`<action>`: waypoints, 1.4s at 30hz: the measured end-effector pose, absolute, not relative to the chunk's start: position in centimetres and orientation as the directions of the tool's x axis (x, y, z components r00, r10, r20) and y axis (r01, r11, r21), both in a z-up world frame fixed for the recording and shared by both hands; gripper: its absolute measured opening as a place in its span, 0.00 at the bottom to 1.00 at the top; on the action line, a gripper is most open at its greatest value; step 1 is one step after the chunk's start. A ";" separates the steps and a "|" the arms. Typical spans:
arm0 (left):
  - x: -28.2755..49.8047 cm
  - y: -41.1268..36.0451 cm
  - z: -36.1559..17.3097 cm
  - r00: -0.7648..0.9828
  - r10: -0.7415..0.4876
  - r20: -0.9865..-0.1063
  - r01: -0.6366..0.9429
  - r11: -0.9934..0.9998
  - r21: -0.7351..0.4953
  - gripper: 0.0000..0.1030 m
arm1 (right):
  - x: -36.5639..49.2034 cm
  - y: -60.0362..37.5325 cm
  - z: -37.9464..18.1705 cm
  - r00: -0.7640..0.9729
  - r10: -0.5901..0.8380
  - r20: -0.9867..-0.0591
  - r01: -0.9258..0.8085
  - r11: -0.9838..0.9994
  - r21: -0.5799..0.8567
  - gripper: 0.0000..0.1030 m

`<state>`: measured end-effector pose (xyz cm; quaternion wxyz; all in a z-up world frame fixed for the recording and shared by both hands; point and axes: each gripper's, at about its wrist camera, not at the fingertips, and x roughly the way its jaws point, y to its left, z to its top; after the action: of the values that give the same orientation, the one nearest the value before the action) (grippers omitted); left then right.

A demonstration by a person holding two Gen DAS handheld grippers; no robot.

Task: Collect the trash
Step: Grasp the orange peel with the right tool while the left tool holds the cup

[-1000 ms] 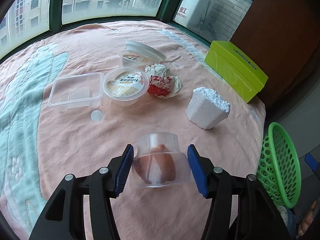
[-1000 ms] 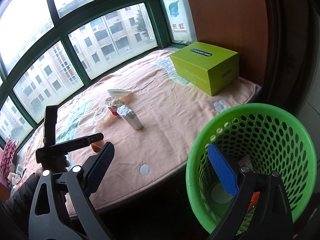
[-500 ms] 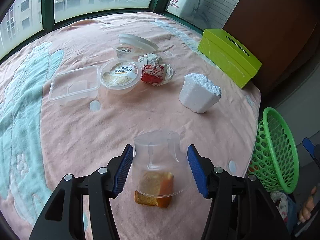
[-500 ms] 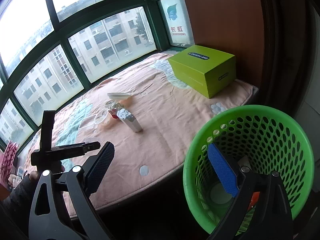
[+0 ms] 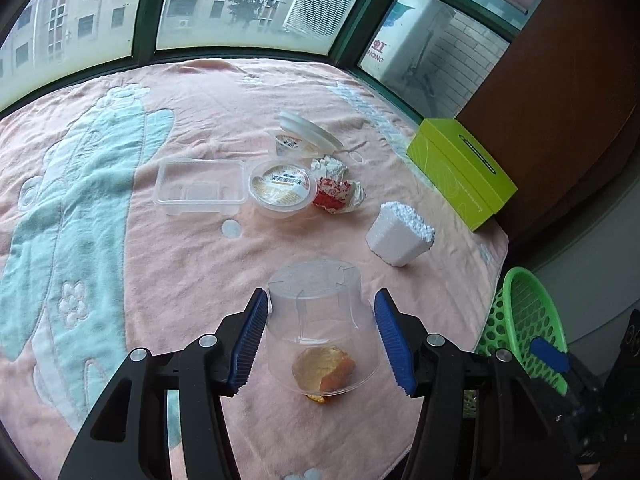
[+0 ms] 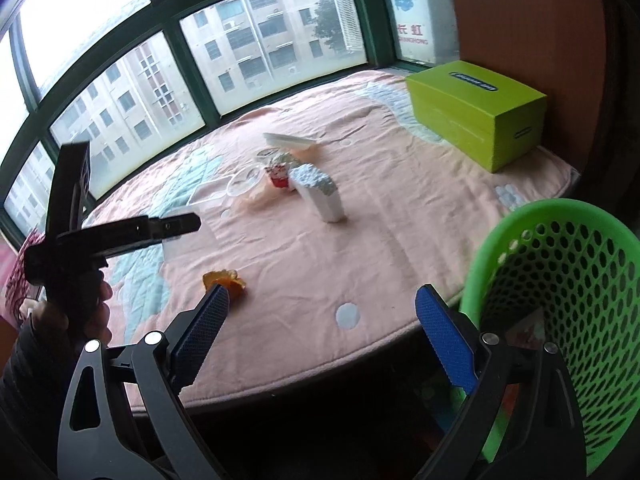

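Observation:
My left gripper [image 5: 320, 332] is shut on a clear plastic cup [image 5: 320, 312], held upside down above the pink blanket [image 5: 160, 240]. An orange food scrap [image 5: 324, 372] lies on the blanket under the cup's mouth; it also shows in the right wrist view [image 6: 224, 280]. My right gripper [image 6: 320, 336] is open and empty, off the table's edge beside the green basket [image 6: 560, 320]. The left gripper [image 6: 120, 232] shows at the left of that view. More trash lies further off: a foam block [image 5: 400, 236], a red wrapper [image 5: 336, 196], a round tub [image 5: 282, 186], a clear tray [image 5: 200, 188], a lidded cup [image 5: 300, 136].
A lime green box [image 5: 460, 172] sits at the far right by a brown wall. The green basket [image 5: 524, 320] stands off the blanket's right edge and holds some trash. Windows run behind the table.
The left gripper has lifted the cup and the orange scrap has dropped out onto the blanket. The right gripper has swung left, away from over the basket.

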<state>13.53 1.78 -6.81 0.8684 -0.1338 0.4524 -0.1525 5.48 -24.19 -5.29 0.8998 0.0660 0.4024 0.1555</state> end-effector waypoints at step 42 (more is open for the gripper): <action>9.6 8.1 -4.3 0.634 -0.326 -0.701 0.016 0.912 -0.409 0.52 | 10.0 -11.5 -12.4 0.508 0.281 -0.814 -0.385 0.920 0.077 0.41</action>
<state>9.55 8.05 -4.34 0.8846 -0.1857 0.4168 -0.0967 9.95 -11.49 -12.39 0.8665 -0.0567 0.4572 0.1922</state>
